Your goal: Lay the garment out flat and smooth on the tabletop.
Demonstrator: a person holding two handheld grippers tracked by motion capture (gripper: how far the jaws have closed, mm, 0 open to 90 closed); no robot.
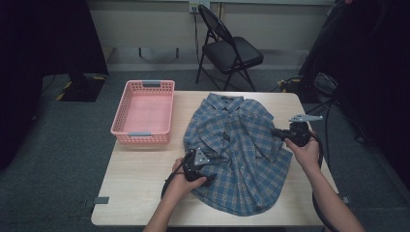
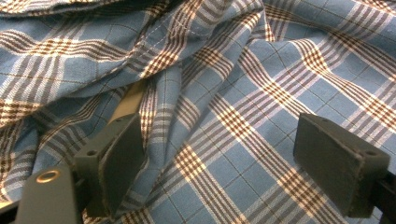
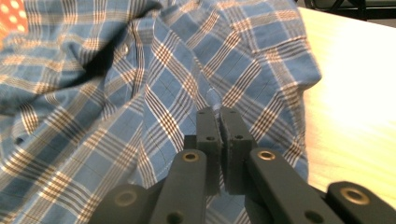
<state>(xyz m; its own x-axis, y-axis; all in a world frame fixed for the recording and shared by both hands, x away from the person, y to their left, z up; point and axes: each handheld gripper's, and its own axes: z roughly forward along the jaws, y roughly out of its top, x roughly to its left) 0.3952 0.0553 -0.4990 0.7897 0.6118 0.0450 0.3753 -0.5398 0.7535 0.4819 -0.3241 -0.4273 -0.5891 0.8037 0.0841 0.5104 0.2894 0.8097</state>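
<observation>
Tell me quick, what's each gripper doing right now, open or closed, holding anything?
Left gripper: open, jaws wide apart over the shirt, holding nothing.
Right gripper: closed, pinching a fold of the shirt at its right edge.

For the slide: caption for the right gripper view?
Right tongs shut on a fold of the blue plaid shirt near the table edge.

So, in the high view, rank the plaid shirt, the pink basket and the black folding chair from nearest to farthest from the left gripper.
From the left gripper, jaws open over the cloth:
1. Plaid shirt, directly under it, spread across the table's middle and right.
2. Pink basket, up and to the left, at the table's far-left corner.
3. Black folding chair, on the floor beyond the table's far edge.
</observation>
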